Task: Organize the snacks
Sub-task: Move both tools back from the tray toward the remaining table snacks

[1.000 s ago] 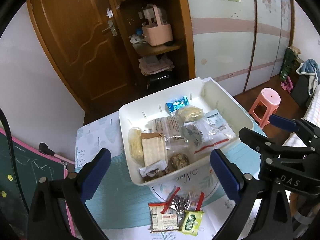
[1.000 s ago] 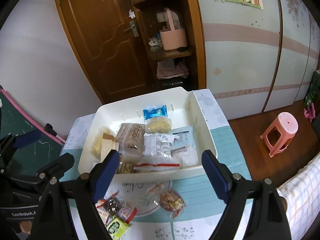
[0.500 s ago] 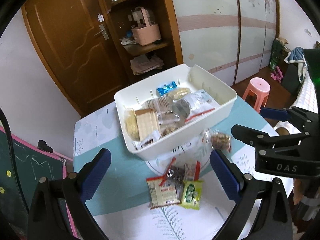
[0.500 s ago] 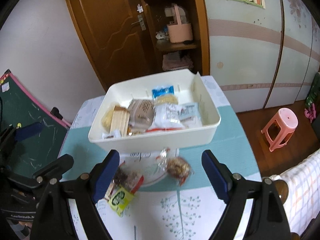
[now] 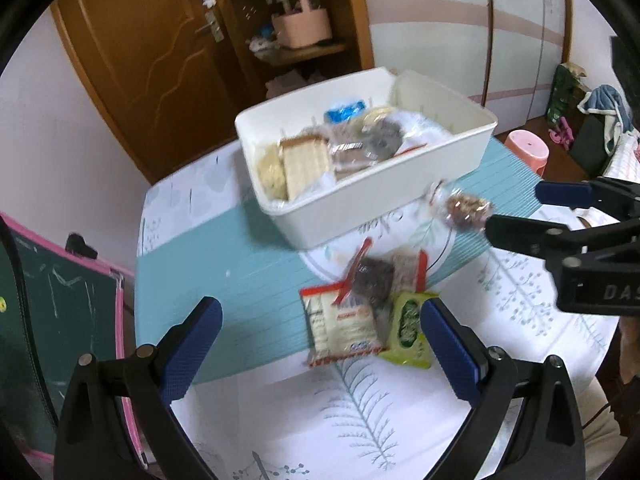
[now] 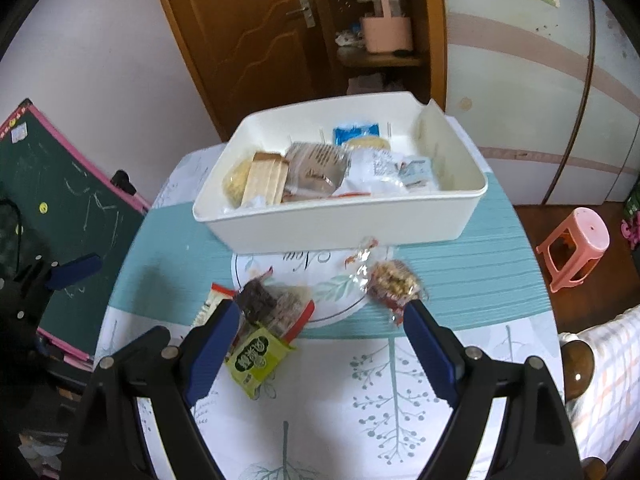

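Both hand-held grippers, left [image 5: 320,344] and right [image 6: 318,336], gape empty over one bin [image 6: 340,220], five loose packets.

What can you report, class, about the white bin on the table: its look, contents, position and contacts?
The white bin is a rectangular, open-topped tub that looks like smooth plastic, with rounded corners and small slots along its inner walls. It sits flat on the patterned tablecloth, at the far side, holding a jumble of wrapped snacks, including a blue packet at the back. More packets lie loose before it. Neither gripper touches it.
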A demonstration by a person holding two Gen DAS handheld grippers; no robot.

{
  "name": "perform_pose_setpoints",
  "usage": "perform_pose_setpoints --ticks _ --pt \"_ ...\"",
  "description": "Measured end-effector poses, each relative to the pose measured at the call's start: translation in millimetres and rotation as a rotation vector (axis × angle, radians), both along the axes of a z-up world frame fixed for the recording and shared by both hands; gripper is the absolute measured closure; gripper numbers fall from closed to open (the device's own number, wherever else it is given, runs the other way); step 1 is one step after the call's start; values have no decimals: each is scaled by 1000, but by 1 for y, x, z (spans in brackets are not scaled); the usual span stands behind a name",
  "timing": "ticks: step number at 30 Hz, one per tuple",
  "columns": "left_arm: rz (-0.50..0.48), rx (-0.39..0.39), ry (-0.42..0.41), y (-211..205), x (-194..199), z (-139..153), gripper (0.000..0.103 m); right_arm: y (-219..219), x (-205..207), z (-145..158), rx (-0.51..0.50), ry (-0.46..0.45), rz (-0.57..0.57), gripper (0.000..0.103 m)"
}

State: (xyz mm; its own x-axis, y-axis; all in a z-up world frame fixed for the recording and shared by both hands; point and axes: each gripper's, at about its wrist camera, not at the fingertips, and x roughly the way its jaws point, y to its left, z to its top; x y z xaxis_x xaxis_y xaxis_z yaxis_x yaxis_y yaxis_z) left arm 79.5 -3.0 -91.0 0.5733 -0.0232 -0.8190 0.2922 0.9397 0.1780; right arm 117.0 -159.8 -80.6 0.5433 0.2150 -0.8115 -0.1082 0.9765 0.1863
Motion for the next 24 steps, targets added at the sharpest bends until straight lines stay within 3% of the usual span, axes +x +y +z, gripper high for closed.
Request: perform_pose_setpoints --ticks 14,20,24 --pt "139 -63 141 64 18 -63 4 41 9 -68 -12 142 148 19" --pt "156 -90 175 71 26 -78 4 58 19 -100 16 236 123 21" --pt "150 -96 182 70 29 -81 4 75 19 -101 -46 205 138 24"
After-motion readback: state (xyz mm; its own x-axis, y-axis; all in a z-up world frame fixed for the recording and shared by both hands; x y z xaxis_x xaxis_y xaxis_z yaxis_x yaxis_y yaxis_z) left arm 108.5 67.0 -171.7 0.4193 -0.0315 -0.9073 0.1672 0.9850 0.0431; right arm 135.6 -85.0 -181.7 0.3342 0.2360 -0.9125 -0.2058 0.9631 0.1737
